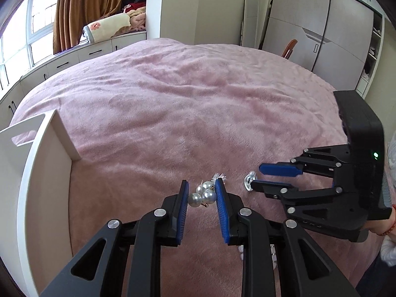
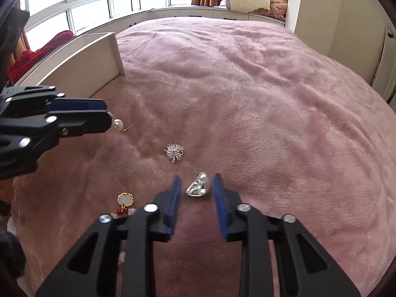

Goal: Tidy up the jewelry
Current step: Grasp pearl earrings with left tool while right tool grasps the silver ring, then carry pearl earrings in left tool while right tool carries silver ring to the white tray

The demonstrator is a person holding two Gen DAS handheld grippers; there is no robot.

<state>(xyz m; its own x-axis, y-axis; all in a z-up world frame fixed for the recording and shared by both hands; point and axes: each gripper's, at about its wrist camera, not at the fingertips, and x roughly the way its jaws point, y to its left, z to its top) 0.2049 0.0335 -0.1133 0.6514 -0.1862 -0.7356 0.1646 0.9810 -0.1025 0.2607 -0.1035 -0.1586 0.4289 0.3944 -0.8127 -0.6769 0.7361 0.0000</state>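
Lettering is scarce here: there's an embossed mark on the side of the right gripper's body, too faint to read from the left wrist view, and a green light glowing on its housing.

Left gripper (image 1: 201, 193) reaches forward low over the pink blanket (image 1: 185, 99), fingers level with the bed. Its blue pads stand apart, a cluster of pearl earrings (image 1: 204, 194) sitting right in the gap; the pearls look very close to both pads, but whether they're actually touching, I can't tell. In the right wrist view one pearl and a thin gold hook poke out past the left fingertips.

Right gripper (image 2: 196, 189) comes in from the right side, pointing across toward the left one, also low over the blanket. Its pads are apart too, and a chunky silver earring (image 2: 198, 188) lies on the blanket between them, touching neither.

Just beyond, a spiky silver earring (image 2: 174, 152) rests on the blanket, apart from both grippers. Near the right gripper's left finger lies a gold-rimmed white earring (image 2: 125, 199) with red and pearl beads hanging off it, partly hidden behind the finger.

A white tray (image 1: 49, 173) sits on the bed to the left, its wall upright beside the left gripper.
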